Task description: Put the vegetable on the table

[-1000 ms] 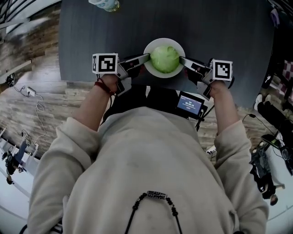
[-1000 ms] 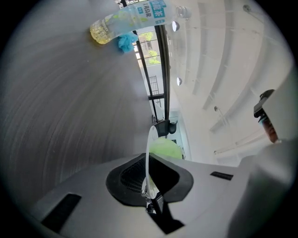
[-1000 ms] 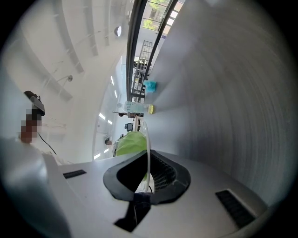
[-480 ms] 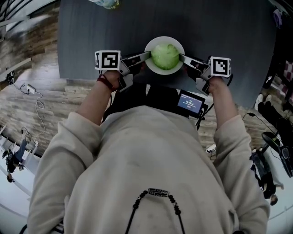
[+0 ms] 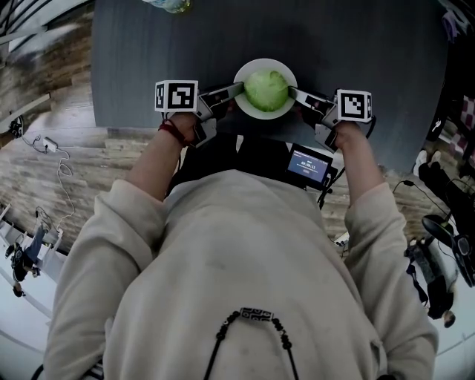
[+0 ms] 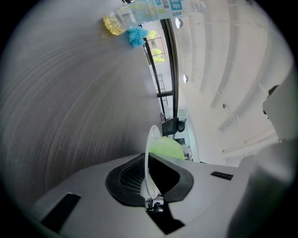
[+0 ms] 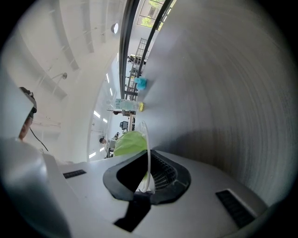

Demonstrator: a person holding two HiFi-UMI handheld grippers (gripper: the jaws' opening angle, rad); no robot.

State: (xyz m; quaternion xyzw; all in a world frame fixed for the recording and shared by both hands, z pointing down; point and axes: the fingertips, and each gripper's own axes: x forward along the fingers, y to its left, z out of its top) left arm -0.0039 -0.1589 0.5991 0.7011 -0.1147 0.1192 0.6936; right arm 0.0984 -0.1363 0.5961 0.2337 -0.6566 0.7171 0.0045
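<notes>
A round green cabbage (image 5: pixel 266 90) lies in a white bowl (image 5: pixel 246 73) over the near edge of the dark grey table (image 5: pixel 356 44). My left gripper (image 5: pixel 239 91) is shut on the bowl's left rim and my right gripper (image 5: pixel 292 92) is shut on its right rim. In the left gripper view the bowl's thin rim (image 6: pixel 148 160) stands edge-on between the jaws, with the cabbage (image 6: pixel 165 148) beyond it. The right gripper view shows the same: rim (image 7: pixel 148 158) pinched, cabbage (image 7: pixel 129 142) behind. Whether the bowl rests on the table or hangs just above it cannot be told.
A plastic bottle (image 6: pixel 139 11) with yellow liquid lies at the table's far edge, a blue scrap (image 6: pixel 136 36) beside it. A small screen (image 5: pixel 309 165) hangs at the person's waist. Wooden floor (image 5: pixel 52 89) lies to the left; cables and gear (image 5: pixel 434 260) at right.
Both grippers and the bowl with the cabbage have shifted slightly farther over the table. The grips on the rim are unchanged.
</notes>
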